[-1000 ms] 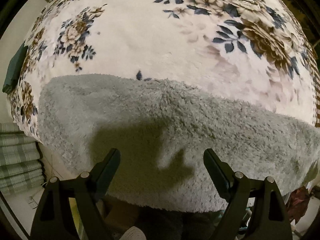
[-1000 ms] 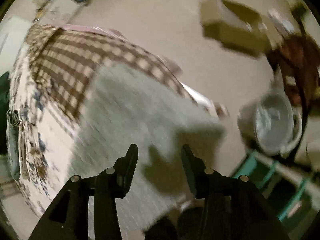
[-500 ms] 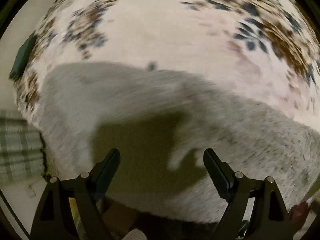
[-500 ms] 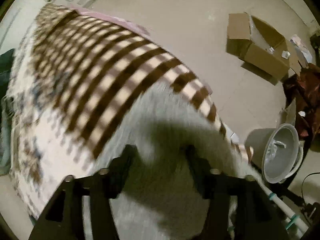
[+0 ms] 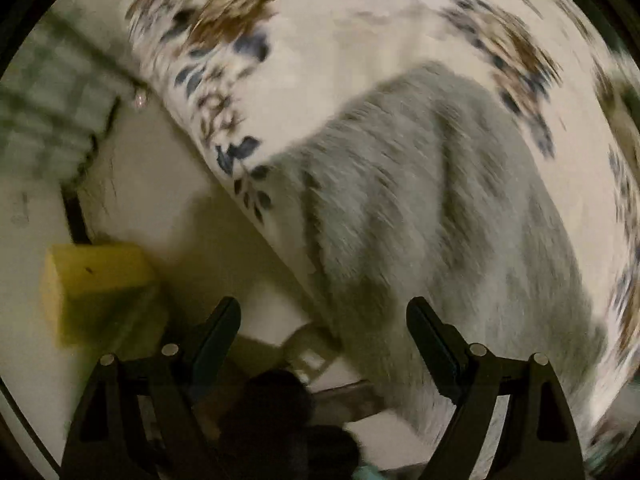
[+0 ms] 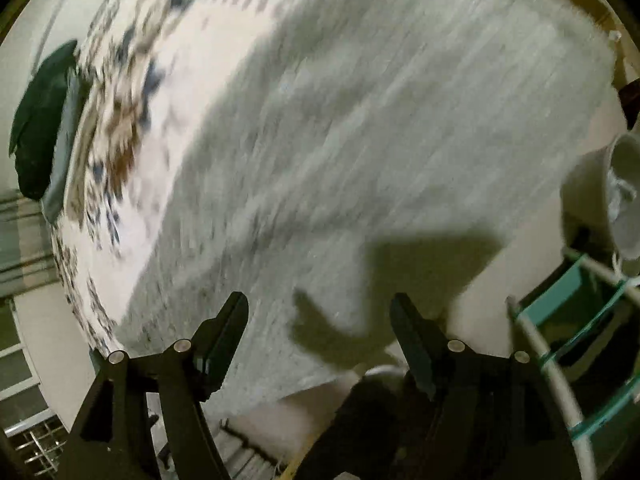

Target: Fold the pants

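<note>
My left gripper (image 5: 323, 320) hangs wide open with nothing in it, over the bed's edge where the grey fleece pants (image 5: 440, 220) lie on the floral blanket (image 5: 360, 40). My right gripper (image 6: 319, 317) has just been opening, empty above the pants. Pinch blanket with fleece and I risk dragging the fold apart.
</note>
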`<state>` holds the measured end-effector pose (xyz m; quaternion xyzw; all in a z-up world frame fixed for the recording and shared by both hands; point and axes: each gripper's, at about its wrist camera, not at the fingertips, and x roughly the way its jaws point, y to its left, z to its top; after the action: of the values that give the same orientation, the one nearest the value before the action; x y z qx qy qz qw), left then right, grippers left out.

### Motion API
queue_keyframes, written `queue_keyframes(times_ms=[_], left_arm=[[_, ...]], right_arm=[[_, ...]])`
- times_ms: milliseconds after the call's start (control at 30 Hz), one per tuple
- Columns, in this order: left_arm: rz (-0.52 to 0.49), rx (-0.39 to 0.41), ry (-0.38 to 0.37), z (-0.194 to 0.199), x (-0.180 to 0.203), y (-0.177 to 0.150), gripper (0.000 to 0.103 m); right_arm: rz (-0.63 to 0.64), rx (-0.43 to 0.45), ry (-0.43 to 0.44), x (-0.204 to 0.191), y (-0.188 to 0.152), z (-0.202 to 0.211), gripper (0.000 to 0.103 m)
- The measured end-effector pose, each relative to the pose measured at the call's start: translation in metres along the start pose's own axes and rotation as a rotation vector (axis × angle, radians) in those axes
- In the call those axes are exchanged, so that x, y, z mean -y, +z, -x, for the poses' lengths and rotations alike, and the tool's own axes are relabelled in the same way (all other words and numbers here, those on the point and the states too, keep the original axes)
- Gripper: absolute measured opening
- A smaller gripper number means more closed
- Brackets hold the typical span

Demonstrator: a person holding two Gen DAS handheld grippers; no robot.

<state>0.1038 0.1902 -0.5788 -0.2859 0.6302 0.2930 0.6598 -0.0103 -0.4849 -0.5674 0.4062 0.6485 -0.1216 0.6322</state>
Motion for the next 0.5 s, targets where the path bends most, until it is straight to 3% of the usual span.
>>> queue_keyframes(times_ms=[67, 100, 133, 167, 200, 300, 400, 500], left_arm=[[0.026, 0.014, -0.021, -0.011, -0.01, 0.014, 0.08], [0.028, 0.016, -0.039, -0.016, -0.012, 0.019, 0.063], [0.024, 0.011, -0.06, -0.025, -0.014, 0.026, 0.029], [0.032, -0.007, -0.082, -0.031, -0.017, 0.03, 0.014], [0.042, -0.02, -0.107, -0.035, -0.021, 0.033, 0.009], [0.039, 0.011, -0.134, -0.033, -0.034, 0.037, 0.004], [0.003, 0.043, -0.111, -0.025, -0.047, 0.037, 0.004], [0.031, 0.009, -0.233, -0.023, -0.06, 0.046, 0.006]], right_arm=[[-0.019, -0.019, -0.017, -0.013, -0.017, -0.016, 0.075], [-0.025, -0.023, -0.014, -0.02, -0.025, -0.02, 0.075], [-0.027, -0.026, -0.014, -0.026, -0.031, -0.022, 0.075], [-0.024, -0.026, -0.018, -0.034, -0.038, -0.025, 0.075], [-0.017, -0.025, -0.027, -0.043, -0.043, -0.028, 0.075], [0.019, -0.014, -0.07, -0.061, -0.055, -0.029, 0.075], [0.043, -0.003, -0.096, -0.074, -0.057, -0.026, 0.075], [0.042, -0.005, -0.104, -0.078, -0.057, -0.026, 0.075]])
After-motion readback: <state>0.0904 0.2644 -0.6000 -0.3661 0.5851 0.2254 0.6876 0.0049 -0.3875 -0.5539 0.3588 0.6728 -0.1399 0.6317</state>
